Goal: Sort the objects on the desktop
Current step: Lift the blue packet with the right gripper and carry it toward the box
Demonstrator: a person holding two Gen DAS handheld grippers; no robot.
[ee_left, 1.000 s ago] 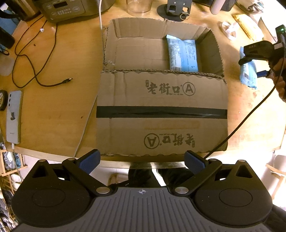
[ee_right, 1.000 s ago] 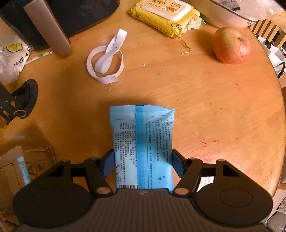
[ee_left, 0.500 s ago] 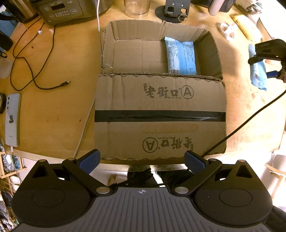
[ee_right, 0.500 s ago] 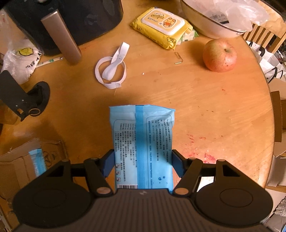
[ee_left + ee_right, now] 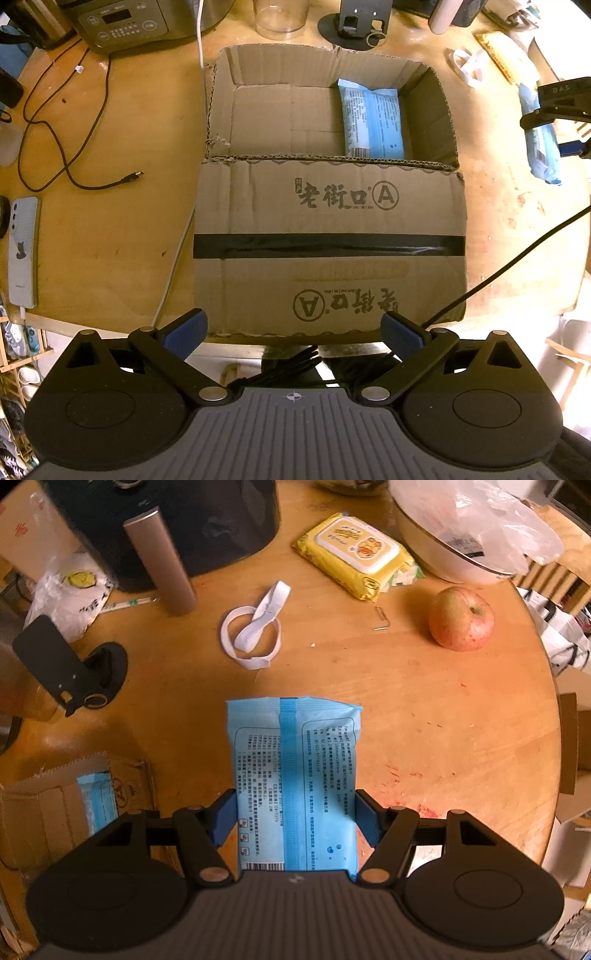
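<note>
From my seat at the controls, the work surface was a round wooden table (image 5: 424,709), its top worn and marked with reddish stains near the right edge. Beyond the rim I saw a wooden chair back and bags on the right, and a shoe rack low on the left.

I counted two blue packets. One lay flat in the open cardboard box (image 5: 328,206), against its right wall: the boxed packet (image 5: 371,123). The other, the held packet (image 5: 295,786), hung above the table, clamped between the pads of my right gripper (image 5: 295,821), which pressed on both its long sides. My left gripper (image 5: 293,334) hovered over the near edge of the box with its jaws spread wide and nothing between them.

There was one apple (image 5: 461,618), one yellow wipes pack (image 5: 356,554), one white elastic band (image 5: 255,635) twisted into loops, one small paperclip (image 5: 380,618), one white bowl (image 5: 454,559) with a plastic bag over it, and one black phone stand (image 5: 74,672). On the left side I counted one phone (image 5: 23,251) lying flat, one black cable (image 5: 66,147), one clear glass (image 5: 280,18) and one cooker (image 5: 140,22) with a button panel.
</note>
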